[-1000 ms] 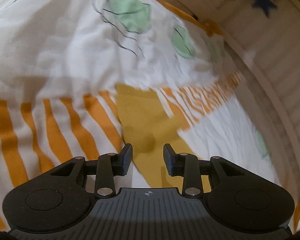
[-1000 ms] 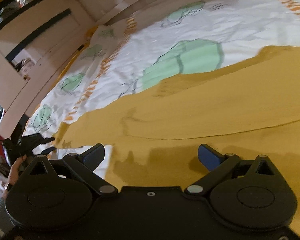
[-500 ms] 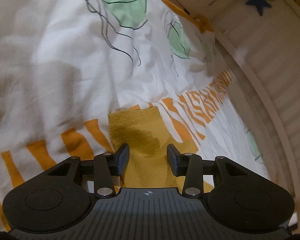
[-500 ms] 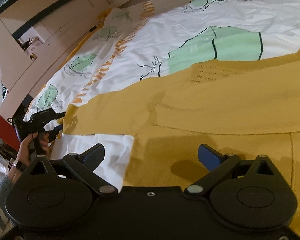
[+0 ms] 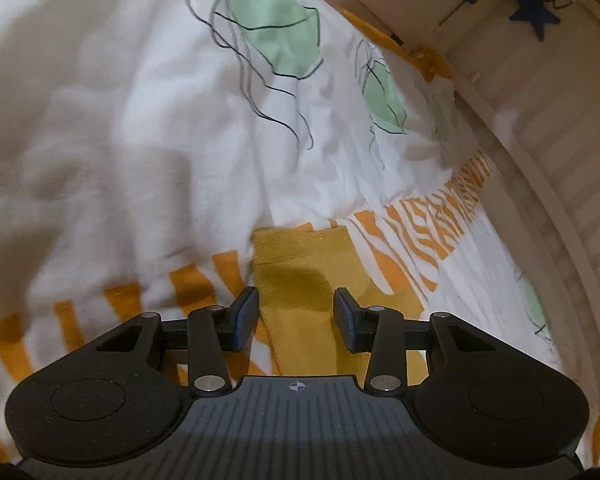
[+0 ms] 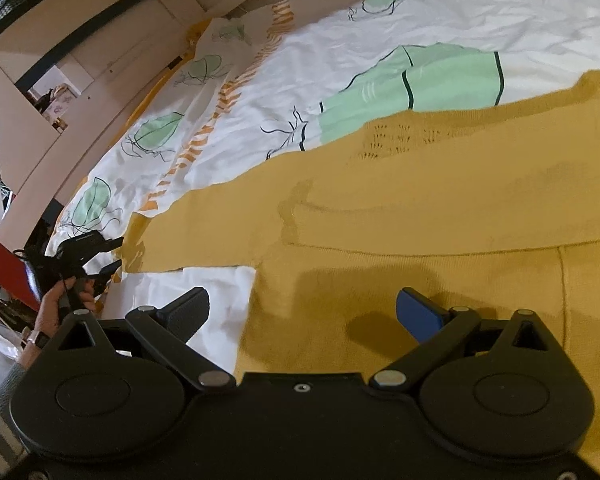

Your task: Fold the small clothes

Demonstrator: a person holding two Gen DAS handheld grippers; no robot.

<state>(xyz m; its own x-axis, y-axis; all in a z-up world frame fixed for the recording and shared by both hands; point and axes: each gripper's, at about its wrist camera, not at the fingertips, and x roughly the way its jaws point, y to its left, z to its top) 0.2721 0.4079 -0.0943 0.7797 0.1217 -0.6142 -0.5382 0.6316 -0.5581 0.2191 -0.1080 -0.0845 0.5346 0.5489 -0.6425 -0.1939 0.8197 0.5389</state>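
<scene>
Left tool (image 5: 295,312) has widened slightly over the sweater (image 6: 420,216) cuff, gripping nothing; right tool (image 6: 302,312) wide, empty. Sleeve fold next.

Sweater (image 6: 440,208) ran off right edge in right wrist view; far shoulder and hem unseen. In left wrist view only sleeve end (image 5: 300,280) showed, rest hidden under left gripper (image 5: 296,314) body. Bedsheet (image 5: 120,140) blurred at left. Person's hand (image 6: 56,308) partly hidden behind right gripper (image 6: 304,312) housing. Shelf clutter (image 6: 56,100) too small to identify.
</scene>
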